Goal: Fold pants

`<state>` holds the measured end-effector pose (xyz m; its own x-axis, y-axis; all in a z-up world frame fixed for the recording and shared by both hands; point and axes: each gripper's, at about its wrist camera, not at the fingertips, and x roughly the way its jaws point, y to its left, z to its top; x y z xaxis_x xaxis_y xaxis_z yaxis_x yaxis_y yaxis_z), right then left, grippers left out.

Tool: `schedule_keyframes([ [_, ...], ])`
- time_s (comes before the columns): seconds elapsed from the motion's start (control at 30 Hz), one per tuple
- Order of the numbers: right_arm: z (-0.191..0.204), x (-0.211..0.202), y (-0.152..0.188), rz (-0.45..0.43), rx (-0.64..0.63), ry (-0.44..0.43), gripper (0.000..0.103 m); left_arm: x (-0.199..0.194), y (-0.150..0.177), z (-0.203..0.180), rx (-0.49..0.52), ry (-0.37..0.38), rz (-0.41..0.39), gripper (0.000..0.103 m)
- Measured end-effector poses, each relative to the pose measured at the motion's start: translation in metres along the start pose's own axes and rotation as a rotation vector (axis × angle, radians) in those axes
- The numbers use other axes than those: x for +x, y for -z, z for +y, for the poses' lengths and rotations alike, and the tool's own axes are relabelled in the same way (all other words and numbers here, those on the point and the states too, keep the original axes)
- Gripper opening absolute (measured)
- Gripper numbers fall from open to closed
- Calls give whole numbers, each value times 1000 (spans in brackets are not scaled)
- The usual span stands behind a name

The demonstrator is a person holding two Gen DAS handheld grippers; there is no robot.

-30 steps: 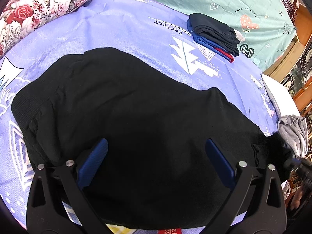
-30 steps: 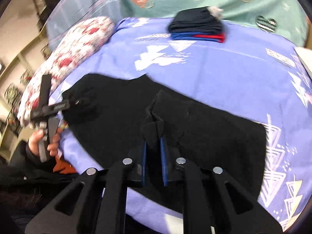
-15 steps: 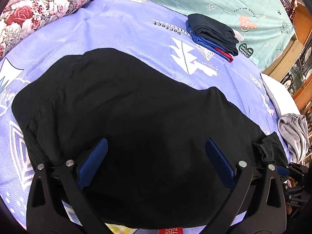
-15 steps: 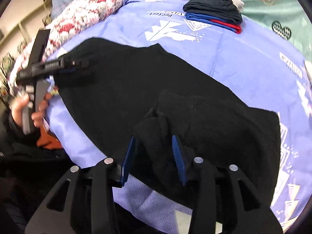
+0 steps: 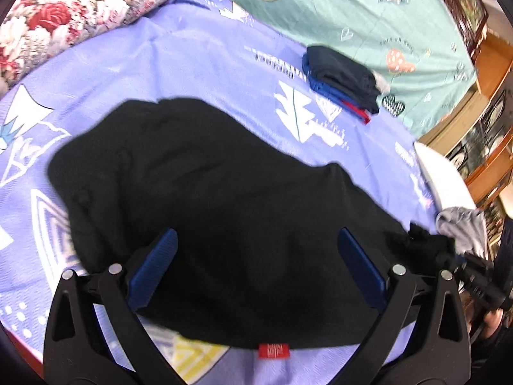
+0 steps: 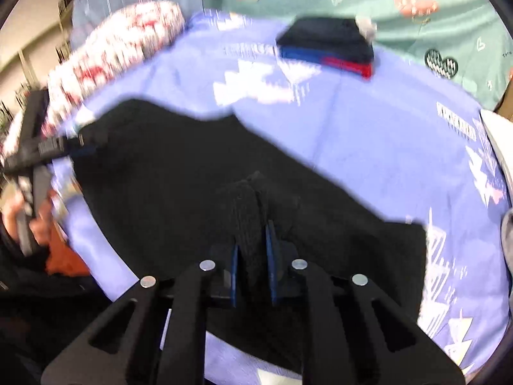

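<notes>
A: Where are the pants?
B: The black knit pants (image 5: 231,205) are spread flat across the lavender printed bedsheet (image 5: 192,64), with a red tag (image 5: 273,350) seen at the near edge.
A: Claws?
B: The left gripper (image 5: 256,266) is held wide apart over the near hem, nothing pinched. The right gripper (image 6: 251,256) is clenched on a bunched fold of the pants, at their right end.
A: Free room?
B: Bare sheet is seen beyond the far edge. A stack of folded dark, blue and red clothes (image 5: 344,80) is set well apart, far right. A floral pillow (image 5: 77,12) is placed far left, a grey garment (image 5: 465,227) at the right edge.
</notes>
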<state>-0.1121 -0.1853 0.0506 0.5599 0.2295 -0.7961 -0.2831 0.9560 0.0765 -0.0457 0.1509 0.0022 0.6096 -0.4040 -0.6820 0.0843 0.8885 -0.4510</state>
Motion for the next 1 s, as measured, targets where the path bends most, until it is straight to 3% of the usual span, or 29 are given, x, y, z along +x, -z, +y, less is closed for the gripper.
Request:
schedule_keyframes([
  [0.07, 13, -13, -24, -62, -17, -43, 15, -16, -2, 3, -14, 8, -26, 101],
  [0.17, 45, 1, -46, -69, -71, -82, 15, -32, -4, 10, -30, -4, -53, 101],
  [0.3, 76, 83, -33, 111, -76, -127, 18, -33, 1, 25, -83, 0, -29, 101],
  [0.37, 85, 95, -21, 113, -84, -145, 35, -29, 4, 31, -103, 7, -5, 101],
  [0.4, 91, 87, -18, 85, -101, -176, 51, -26, 5, 32, -105, 6, 3, 101],
  [0.43, 92, 82, -18, 85, -106, -195, 53, -24, 6, 31, -102, 5, 7, 101],
  [0.53, 76, 37, -22, 14, -55, -293, 53, -22, 4, 24, -82, 17, 1, 101],
  [0.6, 51, 3, -25, -56, -32, -254, 53, -23, 4, 17, -61, 24, -4, 101],
  [0.67, 14, -22, -22, -89, 10, -144, 51, -22, 5, 13, -49, 29, 1, 101],
  [0.73, -31, -24, -9, -30, 133, -82, 30, -18, 6, 11, -53, 34, 13, 101],
  [0.83, -59, 19, 34, 215, 179, -71, 28, -16, 7, 13, -69, 29, 23, 101],
  [0.93, -52, 25, 52, 177, 143, -50, 27, -24, 7, 22, -117, 25, 22, 101],
  [1.0, -52, 11, 41, 81, 191, -110, 28, -41, 6, 35, -173, 23, -2, 101],
])
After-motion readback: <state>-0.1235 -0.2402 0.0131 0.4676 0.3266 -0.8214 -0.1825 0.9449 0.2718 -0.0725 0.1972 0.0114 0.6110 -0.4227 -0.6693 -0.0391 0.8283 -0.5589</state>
